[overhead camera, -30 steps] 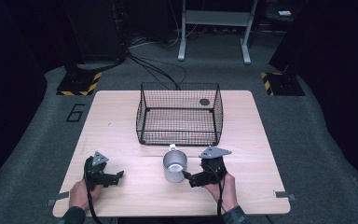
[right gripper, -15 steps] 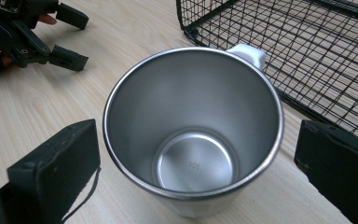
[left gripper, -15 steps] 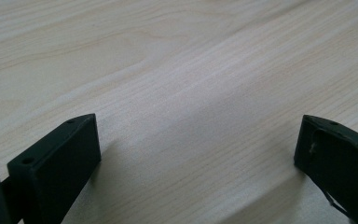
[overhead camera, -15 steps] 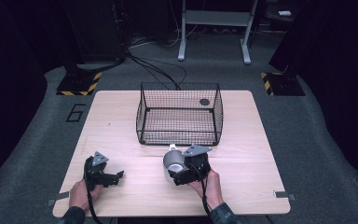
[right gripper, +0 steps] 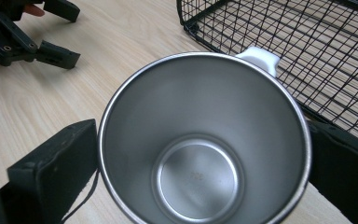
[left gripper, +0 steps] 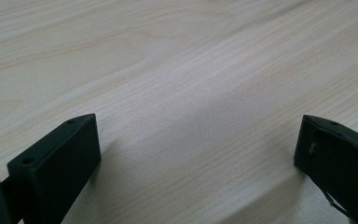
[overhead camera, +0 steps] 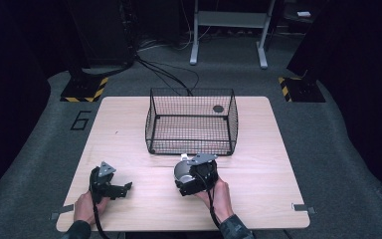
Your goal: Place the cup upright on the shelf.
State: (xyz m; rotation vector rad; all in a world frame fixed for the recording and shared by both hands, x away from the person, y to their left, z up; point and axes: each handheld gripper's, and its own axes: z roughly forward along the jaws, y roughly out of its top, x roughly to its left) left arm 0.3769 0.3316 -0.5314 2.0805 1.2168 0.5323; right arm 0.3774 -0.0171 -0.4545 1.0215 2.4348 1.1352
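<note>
Right gripper (overhead camera: 185, 175) clasps the steel cup (right gripper: 204, 140) beside the wire basket (overhead camera: 191, 121); left gripper (overhead camera: 122, 188) rests wide on the table (overhead camera: 258, 164).

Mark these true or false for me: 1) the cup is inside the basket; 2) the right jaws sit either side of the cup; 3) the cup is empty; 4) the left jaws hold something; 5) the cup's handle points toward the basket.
1) False. The cup stands on the table, in front of the basket.
2) True. The right gripper has one jaw at each side of the cup; whether they press it, I cannot tell.
3) True. Its bare steel bottom shows.
4) False. The left gripper is open over bare wood.
5) True. The white handle faces the basket's mesh.
</note>
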